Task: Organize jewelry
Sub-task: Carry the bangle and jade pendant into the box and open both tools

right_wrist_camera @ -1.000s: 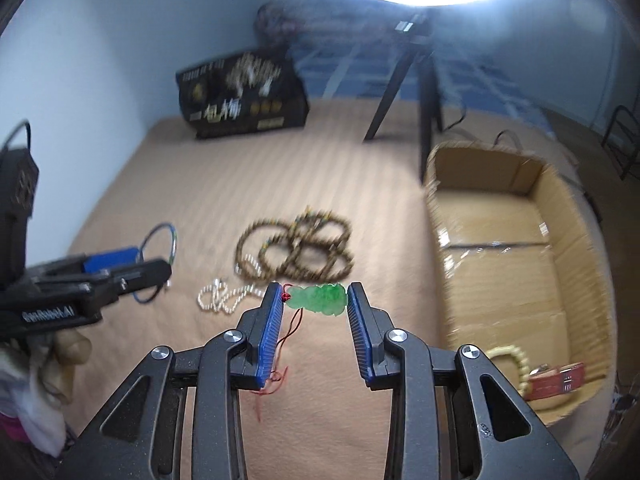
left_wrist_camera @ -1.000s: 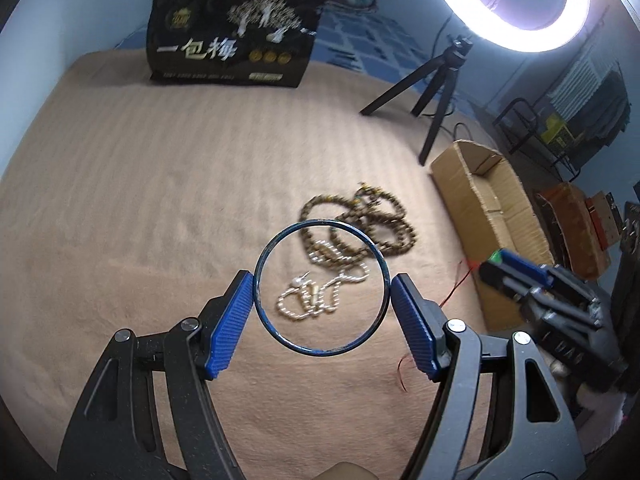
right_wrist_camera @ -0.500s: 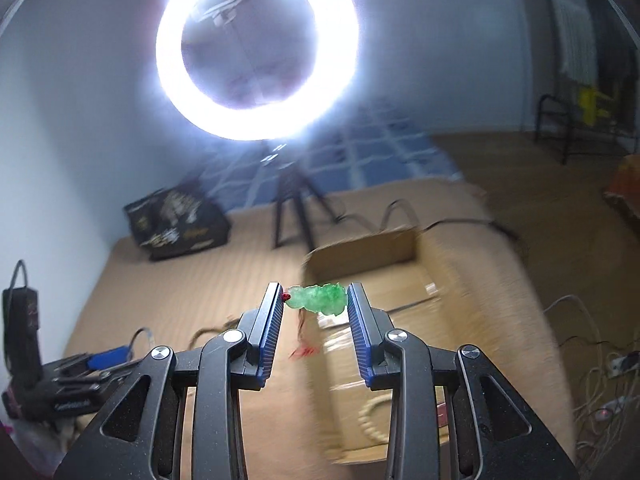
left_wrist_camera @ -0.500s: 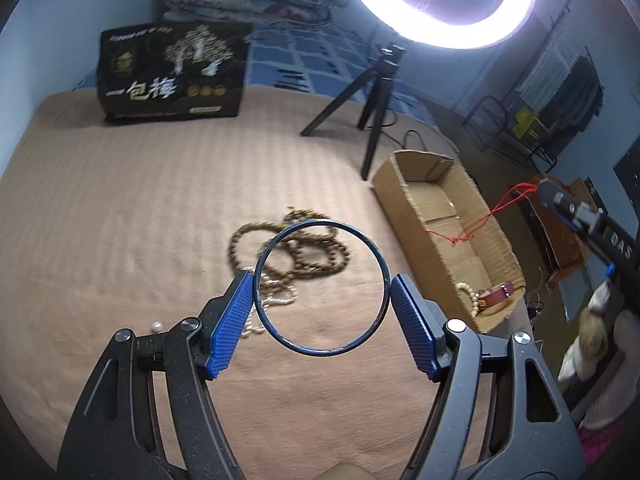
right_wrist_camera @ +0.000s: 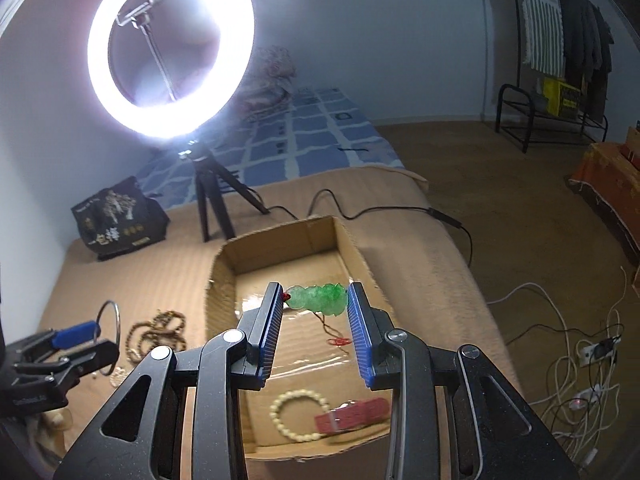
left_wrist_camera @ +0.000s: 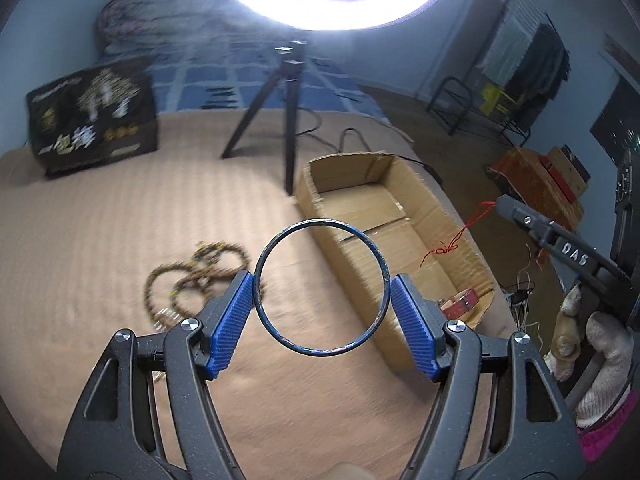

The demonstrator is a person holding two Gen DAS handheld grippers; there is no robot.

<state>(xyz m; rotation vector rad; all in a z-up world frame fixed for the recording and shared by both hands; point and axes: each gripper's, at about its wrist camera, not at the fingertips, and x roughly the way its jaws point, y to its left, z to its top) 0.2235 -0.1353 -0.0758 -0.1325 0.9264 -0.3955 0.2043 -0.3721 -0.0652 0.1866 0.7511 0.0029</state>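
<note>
My left gripper (left_wrist_camera: 322, 308) is shut on a thin dark blue bangle (left_wrist_camera: 322, 288), held above the tan bed cover beside the cardboard box (left_wrist_camera: 400, 240). My right gripper (right_wrist_camera: 314, 300) is shut on a green jade pendant (right_wrist_camera: 318, 299) whose red cord (right_wrist_camera: 334, 334) dangles over the open cardboard box (right_wrist_camera: 224, 276). A cream bead bracelet (right_wrist_camera: 298, 414) and a red strap (right_wrist_camera: 352, 414) lie in the box. Brown bead necklaces (left_wrist_camera: 192, 280) lie on the cover left of the box. From the right wrist view the left gripper (right_wrist_camera: 96, 338) and its bangle (right_wrist_camera: 110, 318) show at the lower left.
A ring light on a black tripod (left_wrist_camera: 280, 120) stands just behind the box, its cable (right_wrist_camera: 380, 212) trailing off the bed. A black printed bag (left_wrist_camera: 92, 120) sits at the far left. Past the bed's right edge are floor cables (right_wrist_camera: 580, 344) and a gloved hand (left_wrist_camera: 600, 360).
Both grippers have swung right from over the necklaces toward the box and risen a little. The pendant now hangs over the box. Each keeps its hold.
</note>
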